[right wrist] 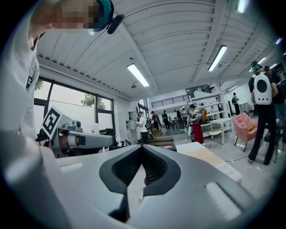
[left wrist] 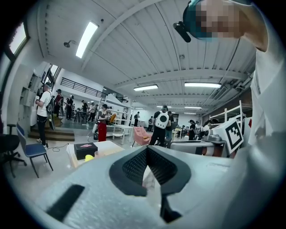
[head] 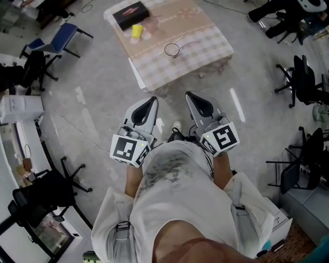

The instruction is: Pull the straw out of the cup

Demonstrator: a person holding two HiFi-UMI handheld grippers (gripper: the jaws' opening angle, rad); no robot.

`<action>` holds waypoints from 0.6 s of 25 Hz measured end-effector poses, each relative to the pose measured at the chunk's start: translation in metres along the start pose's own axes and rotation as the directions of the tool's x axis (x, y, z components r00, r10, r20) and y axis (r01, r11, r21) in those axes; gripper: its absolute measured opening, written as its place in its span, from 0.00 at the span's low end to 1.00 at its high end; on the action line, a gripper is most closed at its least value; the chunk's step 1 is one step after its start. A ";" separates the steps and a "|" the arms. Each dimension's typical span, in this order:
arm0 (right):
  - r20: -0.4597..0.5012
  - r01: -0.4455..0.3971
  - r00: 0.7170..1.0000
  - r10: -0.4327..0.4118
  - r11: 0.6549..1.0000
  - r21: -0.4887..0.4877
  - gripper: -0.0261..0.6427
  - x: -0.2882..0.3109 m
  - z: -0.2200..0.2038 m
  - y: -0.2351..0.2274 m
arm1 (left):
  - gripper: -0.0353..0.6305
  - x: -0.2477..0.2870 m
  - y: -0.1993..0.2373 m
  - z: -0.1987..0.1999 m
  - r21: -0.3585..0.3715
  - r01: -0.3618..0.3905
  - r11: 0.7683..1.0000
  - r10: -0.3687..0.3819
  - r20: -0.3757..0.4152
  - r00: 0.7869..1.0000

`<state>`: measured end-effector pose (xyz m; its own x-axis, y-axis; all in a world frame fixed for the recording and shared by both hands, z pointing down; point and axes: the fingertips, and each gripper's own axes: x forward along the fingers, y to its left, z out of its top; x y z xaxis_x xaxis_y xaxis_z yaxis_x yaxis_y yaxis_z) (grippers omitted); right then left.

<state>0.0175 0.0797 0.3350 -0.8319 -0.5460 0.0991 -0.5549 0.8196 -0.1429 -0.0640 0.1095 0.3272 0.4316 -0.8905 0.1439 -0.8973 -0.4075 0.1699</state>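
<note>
A table with a checked cloth [head: 198, 59] stands ahead of me on the grey floor. On it sits a clear cup [head: 172, 50], seen from above as a dark ring, with a thin straw [head: 191, 42] leaning out to the right. Further back are a yellow cup [head: 136, 31] and a black box [head: 130, 15]. My left gripper [head: 152, 99] and right gripper [head: 189, 95] are held side by side close to my body, well short of the table. Both point toward it, shut and empty. The left gripper view shows its jaws [left wrist: 146, 147] closed together, with the black box [left wrist: 86, 150] beyond.
Black office chairs [head: 303, 77] stand at the right and a blue chair [head: 59, 38] at the left. Another black chair [head: 46, 192] is near my left side. Several people [left wrist: 103, 123] stand in the hall behind the table [right wrist: 210, 159].
</note>
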 end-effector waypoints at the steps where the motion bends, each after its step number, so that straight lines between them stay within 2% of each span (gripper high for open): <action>1: 0.004 -0.004 1.000 0.004 1.000 -0.001 0.05 0.000 0.002 -0.004 | 0.06 0.003 -0.001 0.002 0.003 -0.003 1.000 0.003 0.001 1.000; 9: 0.028 -0.022 0.999 0.021 1.000 0.007 0.05 -0.004 0.009 -0.023 | 0.06 0.020 -0.009 0.005 0.030 -0.019 0.999 0.020 -0.018 1.000; 15: 0.047 0.000 0.999 -0.001 1.000 0.023 0.05 -0.008 0.013 -0.041 | 0.06 0.036 -0.015 0.007 0.051 0.002 0.999 -0.001 -0.038 0.999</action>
<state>0.0474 0.0483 0.3271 -0.8305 -0.5544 0.0531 -0.5549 0.8153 -0.1655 -0.0362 0.0825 0.3234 0.4353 -0.8819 0.1810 -0.8998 -0.4195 0.1202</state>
